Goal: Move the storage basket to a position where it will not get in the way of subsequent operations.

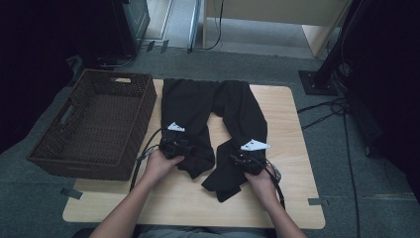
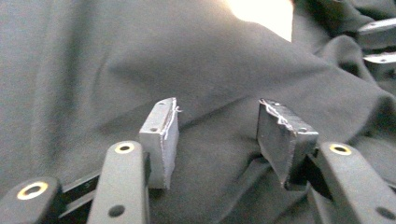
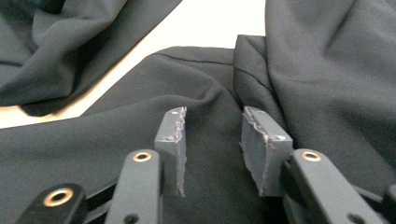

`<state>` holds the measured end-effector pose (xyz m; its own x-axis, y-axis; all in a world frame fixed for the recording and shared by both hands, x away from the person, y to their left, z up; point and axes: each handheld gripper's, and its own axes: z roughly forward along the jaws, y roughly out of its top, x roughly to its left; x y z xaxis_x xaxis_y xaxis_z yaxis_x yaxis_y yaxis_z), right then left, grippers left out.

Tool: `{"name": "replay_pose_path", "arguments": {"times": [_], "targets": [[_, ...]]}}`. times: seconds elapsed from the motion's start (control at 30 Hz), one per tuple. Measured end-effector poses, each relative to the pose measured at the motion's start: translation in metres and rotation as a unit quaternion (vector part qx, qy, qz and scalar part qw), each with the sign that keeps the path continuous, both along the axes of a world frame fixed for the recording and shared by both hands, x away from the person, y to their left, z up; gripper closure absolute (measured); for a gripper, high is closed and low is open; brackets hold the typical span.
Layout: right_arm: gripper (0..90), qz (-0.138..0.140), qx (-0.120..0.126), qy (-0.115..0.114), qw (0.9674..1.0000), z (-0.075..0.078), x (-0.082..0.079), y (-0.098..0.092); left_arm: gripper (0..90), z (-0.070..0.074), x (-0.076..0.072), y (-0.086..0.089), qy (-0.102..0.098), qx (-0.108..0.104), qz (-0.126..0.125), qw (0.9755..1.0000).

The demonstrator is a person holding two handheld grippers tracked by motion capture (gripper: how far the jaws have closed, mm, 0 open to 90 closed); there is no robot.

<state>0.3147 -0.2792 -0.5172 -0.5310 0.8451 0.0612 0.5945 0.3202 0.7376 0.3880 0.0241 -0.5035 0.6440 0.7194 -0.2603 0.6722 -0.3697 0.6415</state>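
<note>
Bare wood along the near edge of the table (image 1: 163, 208) and down its right side, open to a hand from the front or the right. Blocked on the left by the tall woven wall of the brown basket (image 1: 143, 111), just beside the black trousers (image 1: 190, 106), with barely a strip of wood between. Across the middle, both trouser legs spread out, a narrow wedge of bare table between them.

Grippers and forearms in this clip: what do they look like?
Both the left gripper and right gripper are black, each topped by a grey three-cornered plate and trailing a black cable. Grey pads with frayed edges sit on black jaws with brass-ringed holes. Forearms are bare, no sleeves.
</note>
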Motion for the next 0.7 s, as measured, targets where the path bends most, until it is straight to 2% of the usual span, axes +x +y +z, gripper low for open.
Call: {"name": "replay_pose_path", "arguments": {"times": [0.03, 0.13, 0.2, 0.27, 0.37, 0.4, 0.47, 0.5, 0.53, 0.57, 0.6, 0.63, 0.7], "targets": [[55.0, -0.005, -0.010, 0.010, 0.9999, 0.002, 0.008, -0.002, 49.4, 0.000, 0.005, 0.001, -0.015, 0.017, 0.008, 0.9997], [51.5, -0.008, -0.020, 0.012, 0.9997, 0.003, 0.015, -0.003, 49.5, 0.000, 0.011, 0.005, -0.022, 0.022, 0.016, 0.9994], [49.9, -0.006, -0.018, 0.015, 0.9997, 0.003, 0.019, -0.002, 49.4, 0.001, 0.015, 0.009, -0.008, 0.014, 0.024, 0.9996], [50.1, -0.002, -0.022, 0.016, 0.9996, 0.004, 0.016, 0.000, 49.2, 0.000, 0.014, 0.011, -0.007, 0.010, 0.023, 0.9997], [53.9, 0.020, -0.011, 0.011, 0.9997, 0.003, -0.002, 0.005, 48.7, 0.000, 0.011, 0.013, -0.007, 0.011, 0.020, 0.9997], [54.5, 0.026, -0.002, 0.015, 0.9996, 0.002, -0.007, 0.006, 48.4, 0.000, 0.011, 0.013, -0.007, 0.011, 0.020, 0.9997], [55.0, 0.040, -0.001, 0.027, 0.9988, 0.004, -0.019, 0.008, 48.1, 0.001, 0.008, 0.014, -0.009, 0.012, 0.016, 0.9998], [55.0, 0.040, -0.001, 0.027, 0.9988, 0.004, -0.019, 0.008, 48.1, 0.001, 0.008, 0.014, -0.009, 0.012, 0.016, 0.9998], [55.1, 0.060, 0.006, 0.047, 0.9971, 0.007, -0.031, 0.009, 48.1, 0.001, 0.007, 0.015, -0.003, 0.011, 0.015, 0.9998], [55.8, 0.071, 0.013, 0.056, 0.9958, 0.007, -0.037, 0.009, 48.1, 0.001, 0.007, 0.014, 0.001, 0.010, 0.018, 0.9998], [55.8, 0.071, 0.013, 0.056, 0.9958, 0.007, -0.037, 0.009, 47.9, 0.001, 0.007, 0.014, 0.001, 0.010, 0.018, 0.9998], [57.8, 0.086, 0.032, 0.071, 0.9932, 0.007, -0.048, 0.011, 47.6, 0.001, 0.007, 0.014, 0.003, 0.010, 0.018, 0.9998], [57.9, 0.094, 0.035, 0.076, 0.9920, 0.008, -0.052, 0.012, 47.4, 0.002, 0.006, 0.014, 0.002, 0.012, 0.017, 0.9998]]}}
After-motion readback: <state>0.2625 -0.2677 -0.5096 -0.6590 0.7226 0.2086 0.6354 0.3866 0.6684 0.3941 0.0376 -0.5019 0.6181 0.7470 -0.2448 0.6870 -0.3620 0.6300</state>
